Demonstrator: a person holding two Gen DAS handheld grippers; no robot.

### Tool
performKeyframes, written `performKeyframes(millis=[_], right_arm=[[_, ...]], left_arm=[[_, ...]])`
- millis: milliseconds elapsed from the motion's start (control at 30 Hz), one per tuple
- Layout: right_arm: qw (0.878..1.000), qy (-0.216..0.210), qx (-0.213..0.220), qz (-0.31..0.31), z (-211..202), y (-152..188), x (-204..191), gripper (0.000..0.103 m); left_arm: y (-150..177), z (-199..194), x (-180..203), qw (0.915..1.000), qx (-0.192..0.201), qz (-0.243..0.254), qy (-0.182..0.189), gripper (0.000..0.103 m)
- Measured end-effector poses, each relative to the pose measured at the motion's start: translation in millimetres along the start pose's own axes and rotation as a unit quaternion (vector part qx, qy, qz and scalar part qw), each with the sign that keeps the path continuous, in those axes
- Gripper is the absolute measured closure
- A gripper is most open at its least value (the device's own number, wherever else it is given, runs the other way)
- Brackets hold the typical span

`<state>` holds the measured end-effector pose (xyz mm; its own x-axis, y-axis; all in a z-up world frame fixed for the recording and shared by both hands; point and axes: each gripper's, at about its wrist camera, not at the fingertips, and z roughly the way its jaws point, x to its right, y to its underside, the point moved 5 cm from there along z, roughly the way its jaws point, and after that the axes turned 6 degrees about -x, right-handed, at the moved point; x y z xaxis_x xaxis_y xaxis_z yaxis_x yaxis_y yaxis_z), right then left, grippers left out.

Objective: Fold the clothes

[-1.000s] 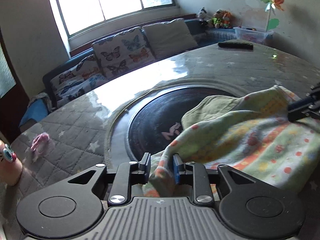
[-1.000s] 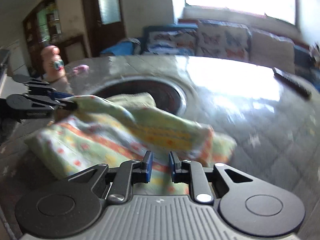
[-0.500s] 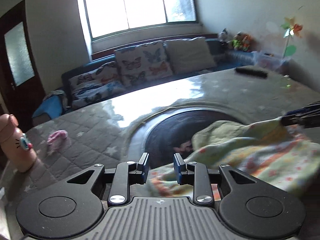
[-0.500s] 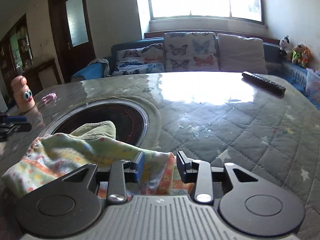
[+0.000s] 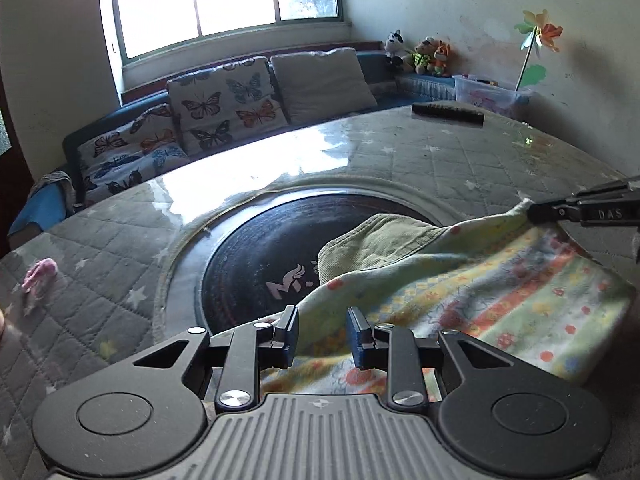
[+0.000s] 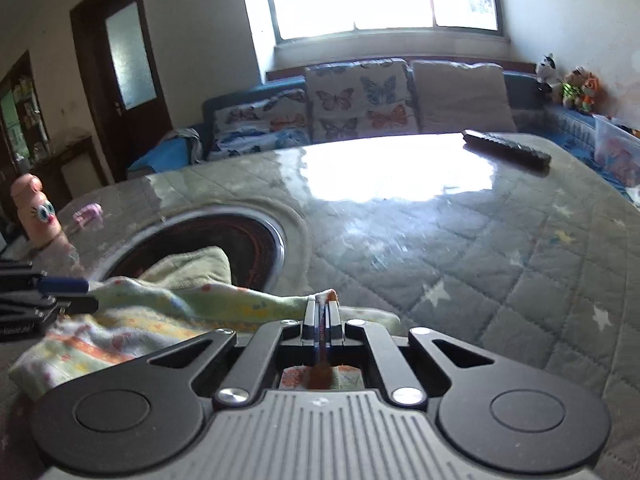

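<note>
Flowered green-and-yellow cotton garment (image 5: 480,300) lies crumpled ahead of both grippers, long axis running between them: right gripper (image 6: 321,312) clenched on its far corner, left gripper (image 5: 320,334) released, jaws astride the near hem.

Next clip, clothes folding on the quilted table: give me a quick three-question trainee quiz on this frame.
1. True or false: the right hand-held gripper is shut on the floral garment.
2. What stands between the pads of the left hand-held gripper? A) remote control B) floral garment C) nothing
3. Name the long dark object at the far side of the table.

Key: 1 true; 2 B, with the pads apart and not pressing; 3 a remote control.
</note>
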<state>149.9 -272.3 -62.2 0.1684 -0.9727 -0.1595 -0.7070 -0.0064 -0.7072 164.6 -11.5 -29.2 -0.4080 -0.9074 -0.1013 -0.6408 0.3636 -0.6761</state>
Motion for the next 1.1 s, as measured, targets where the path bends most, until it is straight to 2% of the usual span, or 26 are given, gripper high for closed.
performKeyframes(millis=[67, 133, 233, 400, 533, 700, 933, 1000, 1100], right_arm=[[1.0, 0.004, -0.009, 0.008, 8, 4, 5, 0.099], [1.0, 0.011, -0.005, 0.011, 5, 1, 5, 0.093], [1.0, 0.016, 0.005, 0.008, -2, -4, 3, 0.092], [0.998, -0.054, 0.013, -0.03, -7, -16, -33, 0.091], [0.992, -0.107, -0.016, -0.062, 14, -21, -66, 0.09], [0.99, -0.098, -0.064, -0.081, 51, -20, -82, 0.091], [0.985, -0.127, -0.05, -0.101, 30, -21, -88, 0.087], [0.982, -0.135, -0.051, -0.119, 26, -15, -93, 0.084], [0.977, -0.144, -0.052, -0.149, 19, -5, -103, 0.084]], left_arm=[[1, 12, 1, 0.9999, -0.01, 0.008, -0.011, 0.073], [1, 18, 0, 0.9998, -0.014, 0.006, -0.013, 0.073], [-1, 13, 0, 0.9999, -0.009, 0.003, -0.014, 0.073], [-12, 3, 15, 0.9998, 0.011, 0.014, 0.004, 0.073], [-19, 9, 28, 0.9995, 0.012, 0.023, 0.018, 0.073], [-19, 26, 33, 0.9995, 0.001, 0.025, 0.021, 0.073], [-12, 9, 34, 0.9992, 0.016, 0.027, 0.024, 0.072], [-5, 2, 38, 0.9989, 0.019, 0.034, 0.025, 0.072], [7, -7, 43, 0.9987, 0.02, 0.043, 0.02, 0.072]])
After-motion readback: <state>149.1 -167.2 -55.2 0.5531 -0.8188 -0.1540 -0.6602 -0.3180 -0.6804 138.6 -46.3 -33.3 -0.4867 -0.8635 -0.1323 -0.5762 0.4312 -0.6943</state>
